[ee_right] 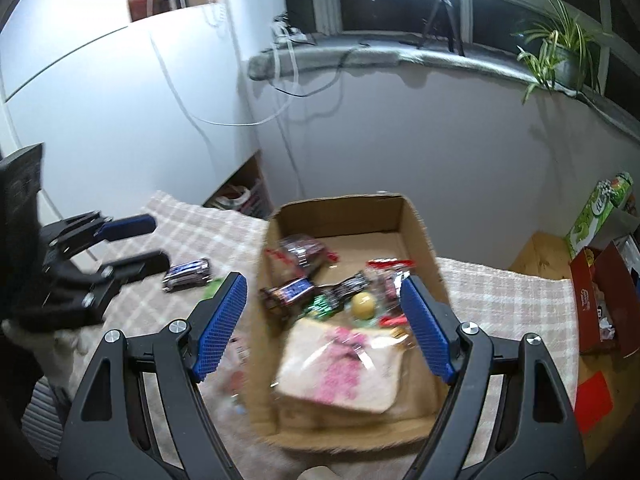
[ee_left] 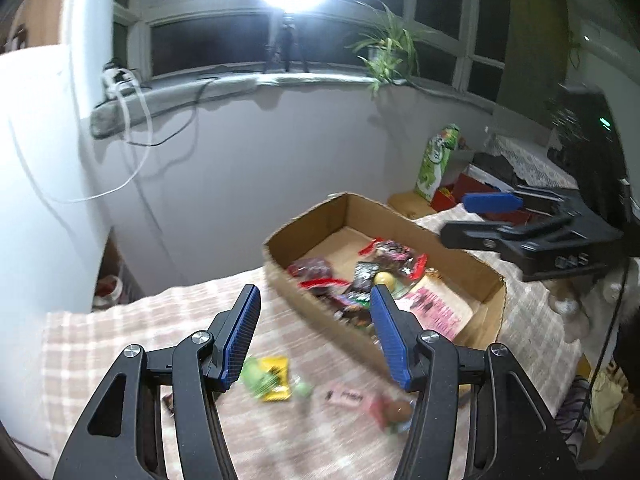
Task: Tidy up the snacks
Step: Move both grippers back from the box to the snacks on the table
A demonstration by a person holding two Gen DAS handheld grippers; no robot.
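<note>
Seemingly between pickups, both the left gripper (ee_left: pixel 316 334) and right gripper (ee_right: pixel 324 328) hang with jaws released and empty above the box (ee_right: pixel 420 216) of snacks; next, loose packets (ee_left: pixel 272 378), blurred, need grabbing off the desk (ee_left: pixel 120 328).

My left gripper (ee_left: pixel 316 312) hangs empty, jaws apart, just beside the box (ee_left: pixel 460 256); loose snacks (ee_left: pixel 272 378) lie on the worktop (ee_left: pixel 160 320) before the box.
</note>
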